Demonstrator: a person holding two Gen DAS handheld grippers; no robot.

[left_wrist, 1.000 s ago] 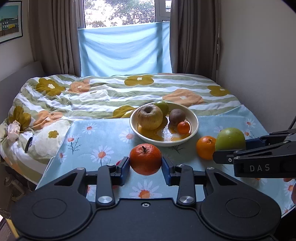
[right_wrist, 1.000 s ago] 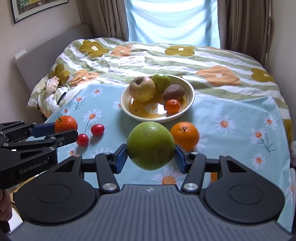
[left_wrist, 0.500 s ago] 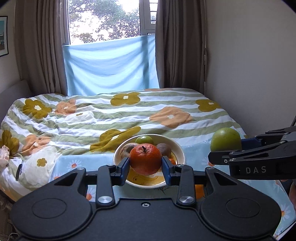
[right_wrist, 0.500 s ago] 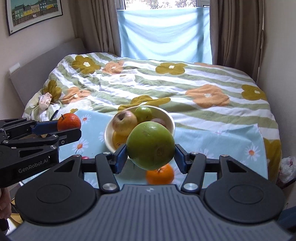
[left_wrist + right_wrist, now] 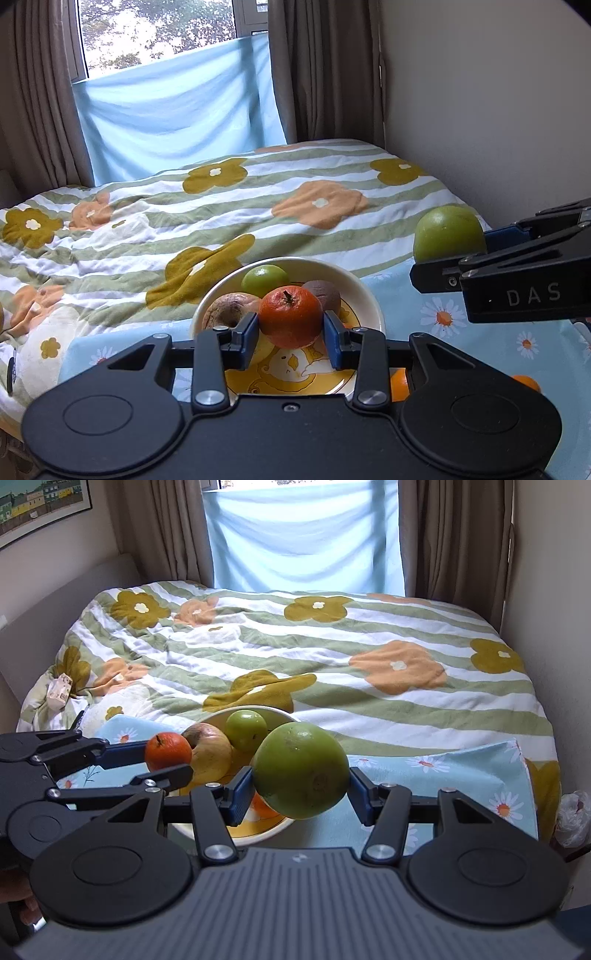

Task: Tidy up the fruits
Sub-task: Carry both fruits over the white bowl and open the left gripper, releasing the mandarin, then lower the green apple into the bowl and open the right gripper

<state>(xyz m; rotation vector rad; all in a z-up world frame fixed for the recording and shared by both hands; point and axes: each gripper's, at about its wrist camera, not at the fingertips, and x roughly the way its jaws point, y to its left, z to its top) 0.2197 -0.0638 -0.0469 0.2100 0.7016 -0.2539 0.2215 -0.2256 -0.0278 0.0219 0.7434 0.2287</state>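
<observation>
Bed; tongs (image 5: 290, 334) grip orange (image 5: 290, 316).

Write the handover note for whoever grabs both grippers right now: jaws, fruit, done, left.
Left gripper: shut on the small orange, held over the bowl.
Right gripper: shut on the big green fruit, at the bowl's right edge.
Bowl sits on the daisy cloth on the bed, holding a brownish apple, a small green fruit, a brown fruit and something orange, mostly hidden.
Done: both fruits lifted.
Left: set both into the bowl, then collect the orange fruit beside it on the cloth.
</observation>
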